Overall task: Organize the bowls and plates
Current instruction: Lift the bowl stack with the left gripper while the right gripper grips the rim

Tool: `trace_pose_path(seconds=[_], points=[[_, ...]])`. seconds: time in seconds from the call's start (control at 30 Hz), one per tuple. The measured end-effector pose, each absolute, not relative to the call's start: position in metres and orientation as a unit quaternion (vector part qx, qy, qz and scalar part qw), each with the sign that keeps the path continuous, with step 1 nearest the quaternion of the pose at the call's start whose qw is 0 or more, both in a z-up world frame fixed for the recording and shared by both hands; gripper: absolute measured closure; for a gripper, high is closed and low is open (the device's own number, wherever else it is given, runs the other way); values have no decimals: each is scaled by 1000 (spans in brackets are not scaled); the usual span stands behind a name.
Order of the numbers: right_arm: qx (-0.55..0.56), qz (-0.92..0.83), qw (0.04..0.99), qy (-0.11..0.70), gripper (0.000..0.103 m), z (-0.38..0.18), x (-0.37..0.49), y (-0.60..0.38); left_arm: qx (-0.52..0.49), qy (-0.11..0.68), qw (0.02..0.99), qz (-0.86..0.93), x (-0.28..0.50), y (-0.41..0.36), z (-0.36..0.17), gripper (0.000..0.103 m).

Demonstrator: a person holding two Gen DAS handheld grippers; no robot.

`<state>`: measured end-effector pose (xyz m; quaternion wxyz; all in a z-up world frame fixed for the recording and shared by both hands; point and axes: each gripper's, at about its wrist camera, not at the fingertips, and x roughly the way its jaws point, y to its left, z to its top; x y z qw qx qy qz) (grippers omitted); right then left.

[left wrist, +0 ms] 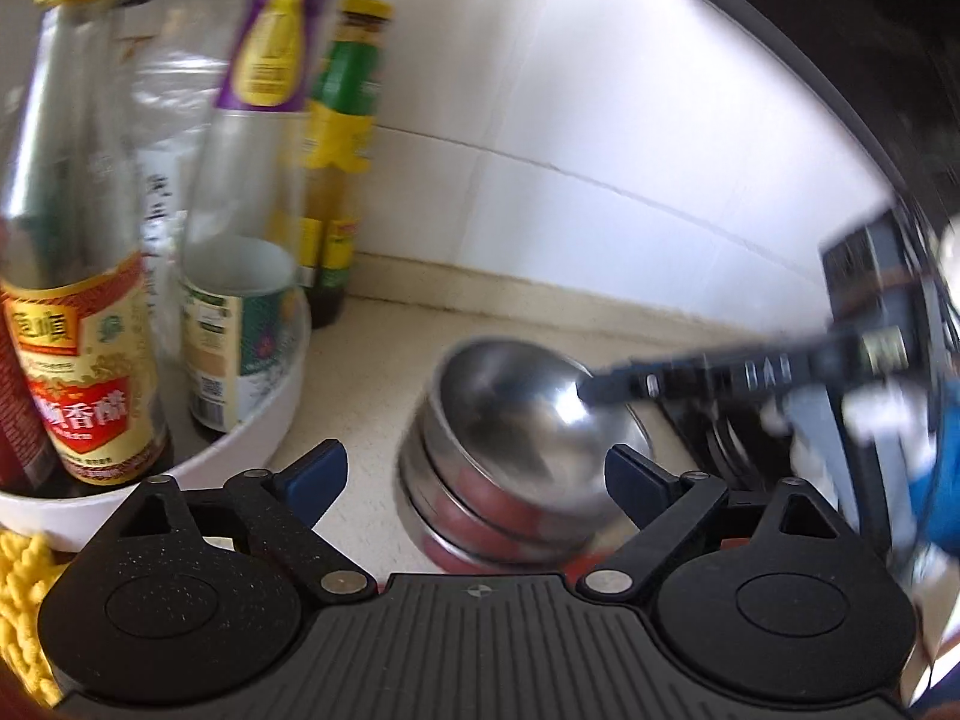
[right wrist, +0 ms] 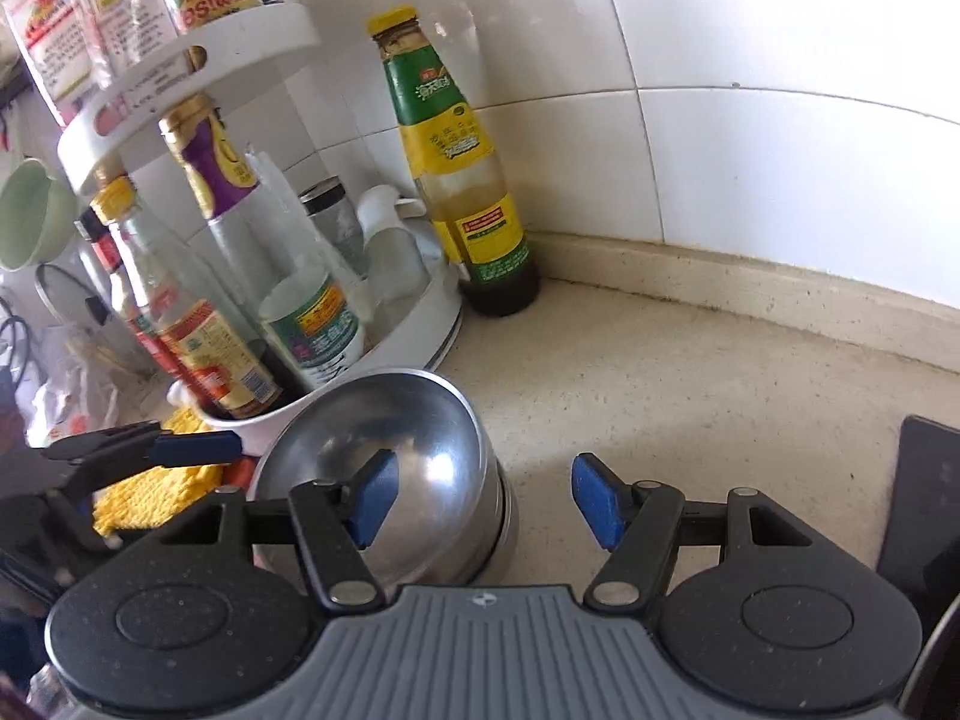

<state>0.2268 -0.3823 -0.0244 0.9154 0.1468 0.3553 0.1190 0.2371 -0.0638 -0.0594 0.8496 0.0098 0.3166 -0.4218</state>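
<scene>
A stack of steel bowls stands on the beige worktop, just beside the white rack of bottles. The bowls are nested, shiny inside, with ridged rims showing one under another down the side; in the left wrist view the stack is blurred and reflects something red low on its wall.

The right gripper hangs low over the stack's right side with its jaws apart: one blue pad lies over the top bowl's hollow, the other pad outside over bare worktop, so the rim sits between them. I cannot tell if the inner pad touches the metal.

The left gripper faces the stack from the other side, jaws wide apart, the bowls lying between and just beyond the pads. In the right wrist view it shows left of the stack, above a yellow cloth.

Beyond the stack, the rack holds a vinegar bottle and a purple-necked bottle. A green and yellow bottle stands on the worktop just beside the rack, against the white tiles.
</scene>
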Motion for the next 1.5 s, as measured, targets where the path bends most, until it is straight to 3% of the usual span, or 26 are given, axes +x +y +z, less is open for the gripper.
trace_pose_path(seconds=[0.53, 1.03, 1.5], points=[[134, 195, 887, 396, 37, -38, 226, -380, 113, 364, 800, -463, 251, -102, -104, 6], [132, 100, 902, 398, 35, -24, 212, -446, 186, 325, 786, -492, 263, -183, -105, 1], [-57, 206, 850, 482, 31, -53, 258, -411, 246, 303, 761, -518, 268, -188, -116, 0]])
